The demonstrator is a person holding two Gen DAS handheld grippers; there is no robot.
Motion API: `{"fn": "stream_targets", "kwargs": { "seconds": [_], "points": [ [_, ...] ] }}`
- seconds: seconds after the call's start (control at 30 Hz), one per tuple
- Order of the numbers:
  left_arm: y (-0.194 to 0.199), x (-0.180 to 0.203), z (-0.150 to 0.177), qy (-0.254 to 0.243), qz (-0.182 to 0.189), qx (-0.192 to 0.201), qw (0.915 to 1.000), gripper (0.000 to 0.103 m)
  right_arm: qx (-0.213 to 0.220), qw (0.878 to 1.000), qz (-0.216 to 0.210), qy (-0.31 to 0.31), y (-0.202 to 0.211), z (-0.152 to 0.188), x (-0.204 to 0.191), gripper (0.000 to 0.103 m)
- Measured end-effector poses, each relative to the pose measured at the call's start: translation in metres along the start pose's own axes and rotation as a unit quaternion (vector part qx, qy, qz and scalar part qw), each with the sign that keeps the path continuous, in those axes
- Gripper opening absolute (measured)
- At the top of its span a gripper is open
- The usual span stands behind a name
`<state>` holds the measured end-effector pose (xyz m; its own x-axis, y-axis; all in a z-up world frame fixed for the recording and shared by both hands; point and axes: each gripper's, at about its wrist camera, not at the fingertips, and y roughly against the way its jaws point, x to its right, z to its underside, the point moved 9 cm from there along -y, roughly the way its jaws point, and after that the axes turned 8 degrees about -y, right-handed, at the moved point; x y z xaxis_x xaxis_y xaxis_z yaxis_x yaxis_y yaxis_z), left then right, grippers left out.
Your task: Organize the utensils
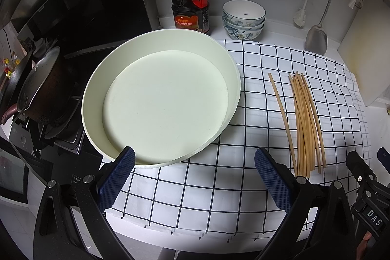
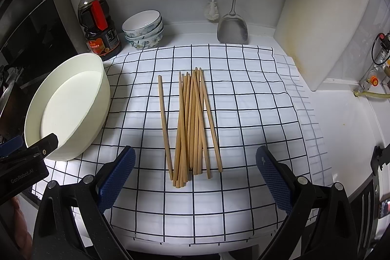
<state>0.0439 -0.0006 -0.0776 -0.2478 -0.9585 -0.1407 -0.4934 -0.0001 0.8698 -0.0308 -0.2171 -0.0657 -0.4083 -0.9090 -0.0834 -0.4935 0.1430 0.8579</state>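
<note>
We hold both claws low over the near edge of the counter [image 2: 341, 118], which is covered w/ a white cloth [image 2: 243, 113] w/ a dark grid. Left claw [image 1: 195, 177] has its jaws wide apart, nothing between them; its left blue pad [image 1: 117, 182] sits just at the near rim of the basin [image 1: 92, 89], we can't tell if it touches. Right claw [image 2: 195, 177] is also spread wide, gripping nothing, w/ the near ends of the chopsticks [image 2: 192, 123] lying between its pads on the cloth.

The chopsticks lie in a loose bundle at the middle of the cloth, running from near edge toward the back, fanned a bit & crossing each other. One stick [image 2: 165, 126] lies on its own just left of the bundle. From the left wrist view the chopsticks [image 1: 304, 123] are to the right of the basin, well apart from it.

The basin is big, round, pale, nothing in it; it sits at the left edge of the cloth, next to the stove [image 1: 68, 133] w/ a dark pot [image 1: 43, 87].

At the back left corner: a sauce bottle [image 2: 98, 23] w/ red cap & handle, beside it stacked bowls [image 2: 143, 29] w/ flower pattern. On the back wall hang a metal spatula [image 2: 232, 23] & a white brush [image 2: 213, 9]. A white cutting board [image 2: 324, 23] leans at the back right
</note>
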Motion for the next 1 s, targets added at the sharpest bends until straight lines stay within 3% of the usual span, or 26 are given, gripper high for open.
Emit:
{"fn": "stream_targets", "kwargs": {
  "seconds": [0.43, 0.77, 1.0],
  "points": [
    [0.001, 0.005, 0.003, -0.004, 0.002, -0.001, 1.0, 0.097, -0.009, 1.0, -0.003, -0.004, -0.007, -0.002, 0.01, 0.095],
    [-0.017, 0.059, -0.001, -0.051, 0.039, 0.011, 0.9979, 0.097, -0.005, 1.0, 0.002, -0.015, -0.026, 0.005, 0.051, 0.095],
    [-0.044, 0.096, -0.012, -0.045, 0.066, 0.025, 0.9965, 0.097, -0.013, 1.0, -0.003, -0.012, -0.067, 0.001, 0.079, 0.094]
  ]
}}
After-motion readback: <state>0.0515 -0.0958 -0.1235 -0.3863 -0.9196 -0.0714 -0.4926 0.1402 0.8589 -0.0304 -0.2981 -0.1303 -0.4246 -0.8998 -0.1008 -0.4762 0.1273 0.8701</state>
